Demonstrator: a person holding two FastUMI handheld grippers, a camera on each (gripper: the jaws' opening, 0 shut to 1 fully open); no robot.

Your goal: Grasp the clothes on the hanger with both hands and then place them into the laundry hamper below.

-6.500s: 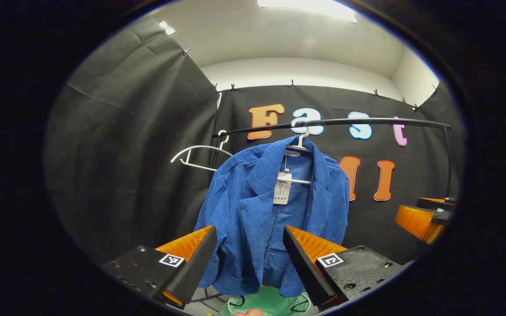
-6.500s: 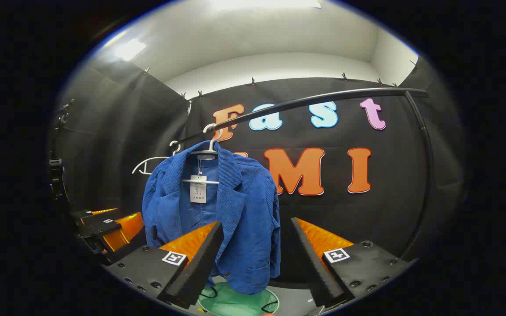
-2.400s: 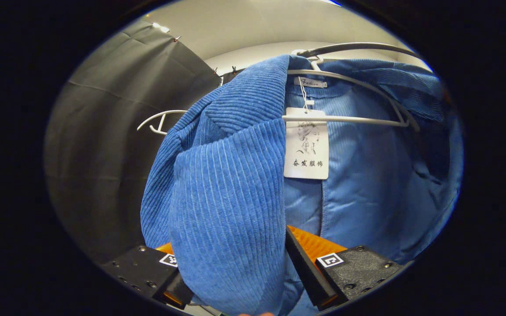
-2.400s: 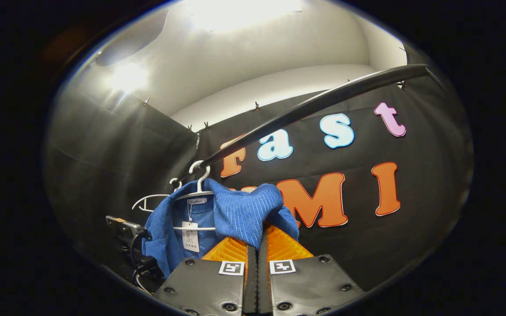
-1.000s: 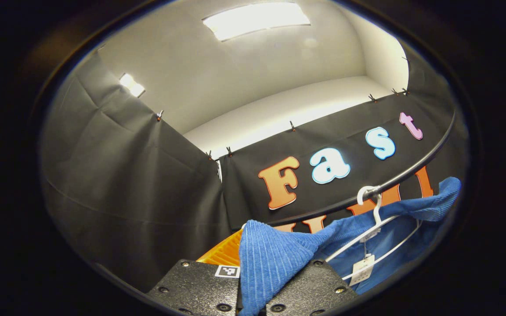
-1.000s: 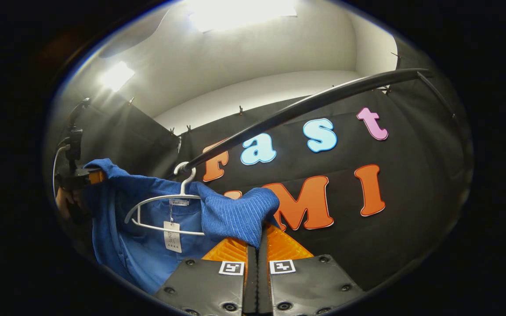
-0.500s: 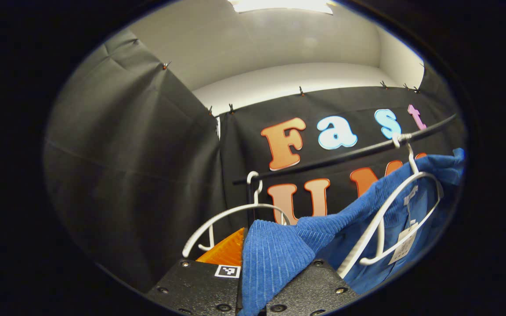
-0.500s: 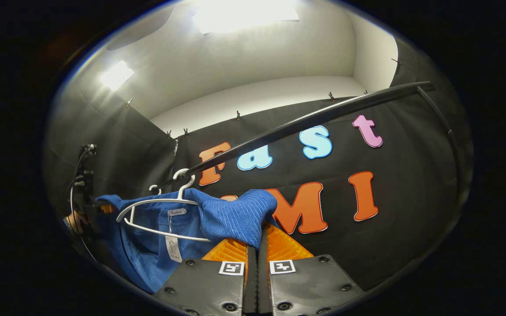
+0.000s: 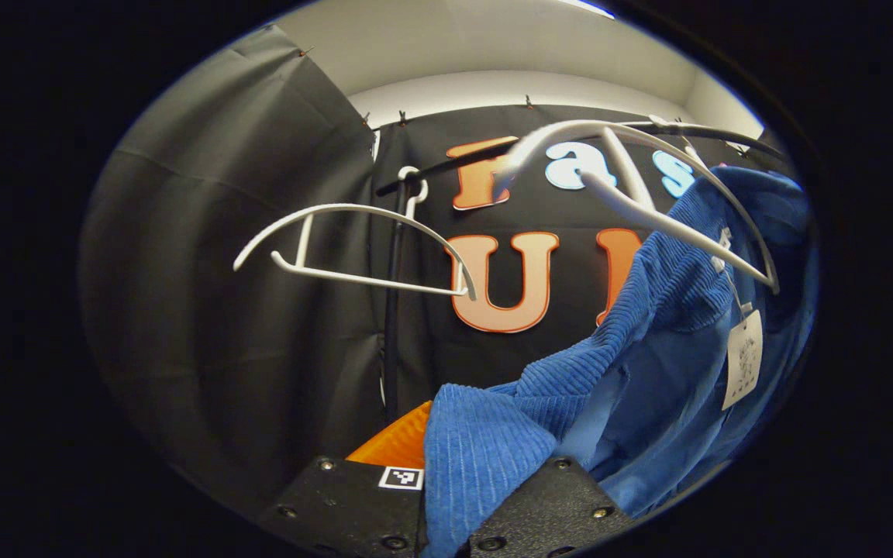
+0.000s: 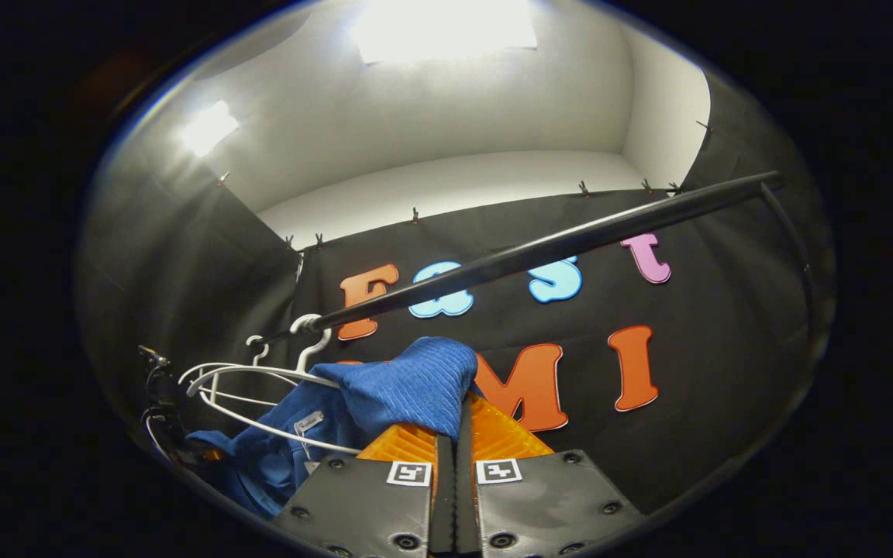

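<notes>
Black cloth walls close in the booth under a pale ceiling with a bright light panel, and a dark clothes rail [image 10: 547, 246] runs across above both grippers. In the left gripper view, the left gripper [image 9: 446, 496] pinches a fold of the blue corduroy jacket [image 9: 648, 341] between its fingers, the cloth bunching up right at the tips and trailing off to the gripper's right, where the lining and a white hang tag [image 9: 743, 358] show. Above that cloth the jacket's white hanger [image 9: 671, 178] tilts steeply, its near arm bare while the far shoulder seems to drape over it; a second, empty white hanger [image 9: 353, 248] hangs on the rail farther to the gripper's left. In the right gripper view, the right gripper [image 10: 454, 434] has its fingers pressed together on another bunch of the same corduroy, which humps just ahead of its tips, and the rest of the jacket sags down to its left below the hanger wire. The step in hand looks like pulling the jacket free of its hanger. Next, I judge, both grippers need to draw the last shoulder clear of the hanger arm, keep their pinch, and carry the jacket down to the laundry hamper below, releasing only once over it.
</notes>
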